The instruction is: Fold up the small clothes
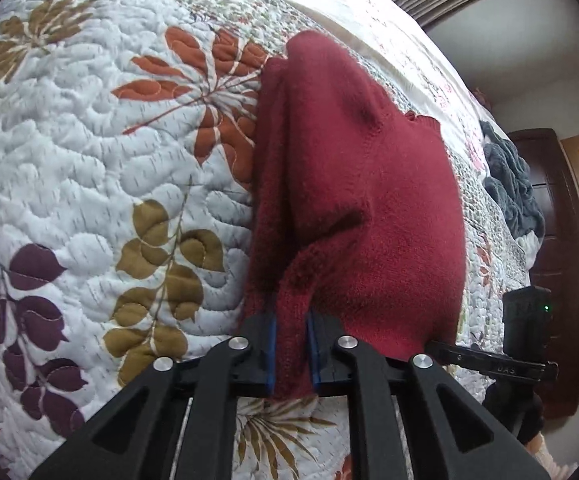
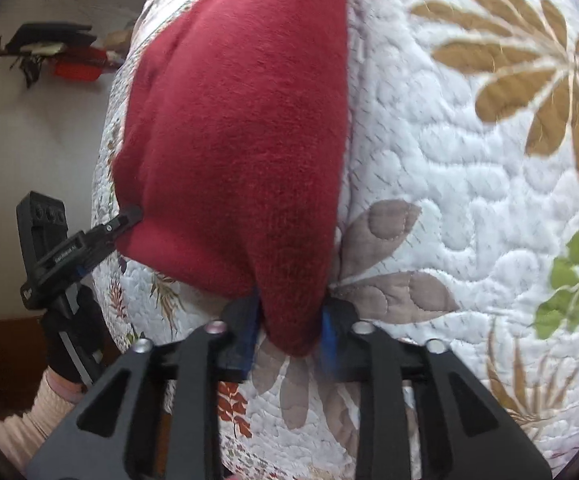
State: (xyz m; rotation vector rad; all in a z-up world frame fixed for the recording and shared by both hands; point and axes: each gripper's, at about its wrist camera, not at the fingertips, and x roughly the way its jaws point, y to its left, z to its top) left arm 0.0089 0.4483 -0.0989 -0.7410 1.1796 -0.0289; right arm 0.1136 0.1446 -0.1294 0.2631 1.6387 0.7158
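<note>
**Left wrist view: two corners pinched, red knit hanging over the quilt**

Left wrist view first: the left gripper [image 1: 291, 354] has its blue-padded fingers [image 1: 270, 356] clamped on a bunched corner of the red knit garment [image 1: 349, 184]; the cloth runs forward from that pinch and drapes across the floral quilt [image 1: 89, 160] on the bed; its far end reaches the quilt's orange leaf print; over at the garment's other near corner the right gripper [image 1: 489, 360] shows side-on. A dark grey fleecy heap [image 1: 509, 192] lies beyond the garment, near the quilt's far edge.

From the right wrist camera, the right gripper [image 2: 291, 336] is closed on the garment's other corner, cloth squeezed between its fingers [image 2: 329, 340]; the left gripper [image 2: 101, 236] shows at the garment's left edge, held in a gloved hand [image 2: 69, 340].

So the garment [image 2: 233, 140] is held at two near corners, its body resting on or just above the quilt; which of the two, I cannot tell for certain.

Risks, as I judge them: both grips hold thick bunches rather than flat hems, so a corner may slip out if the cloth is pulled taut; the knit looks soft and stretchy, so uneven lifting could skew the fold line; dragging it across the stitched quilt could snag or rumple the lower layer, leaving a lopsided fold.
</note>
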